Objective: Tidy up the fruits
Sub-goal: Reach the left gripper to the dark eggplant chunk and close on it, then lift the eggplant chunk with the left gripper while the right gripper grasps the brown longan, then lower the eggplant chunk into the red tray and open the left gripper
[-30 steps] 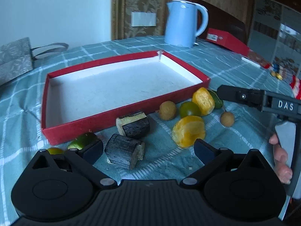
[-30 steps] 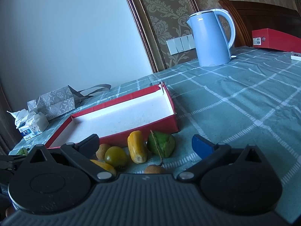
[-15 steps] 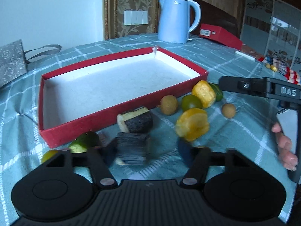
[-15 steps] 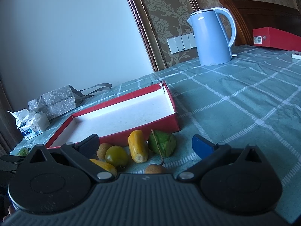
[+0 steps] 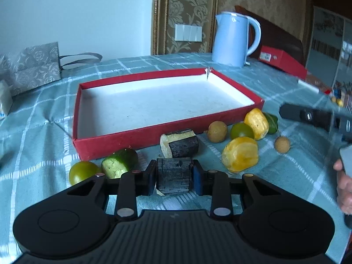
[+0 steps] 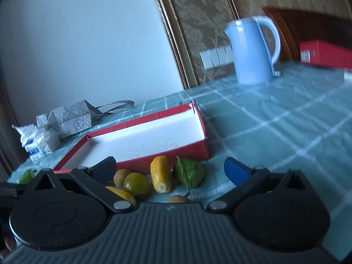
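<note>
left hand-held gripper point(image 5: 173, 177): i see its jaws closing on the dark cane chunk point(image 5: 173, 173), low on the bench point(image 5: 286, 171).
risk: chunk twists out and knocks the cucumber piece point(image 5: 120, 163) at 9 o'clock.
right hand-held gripper point(image 6: 170, 169): wide open, empty.
red tray point(image 5: 140, 139): empty, 12 o'clock.

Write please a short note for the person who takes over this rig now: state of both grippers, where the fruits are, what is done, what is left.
Left gripper: closing on the dark cane piece, which lies between its pads on the tablecloth.
Right gripper: open, holding nothing, above the fruits near the red tray's corner.
Red tray: nothing in it.
In front of the tray, all on the cloth: second cane piece, cucumber piece, green citrus, yellow pieces, small brown fruits.
Done: nothing placed yet.
Left: probably move every piece into the tray.
</note>
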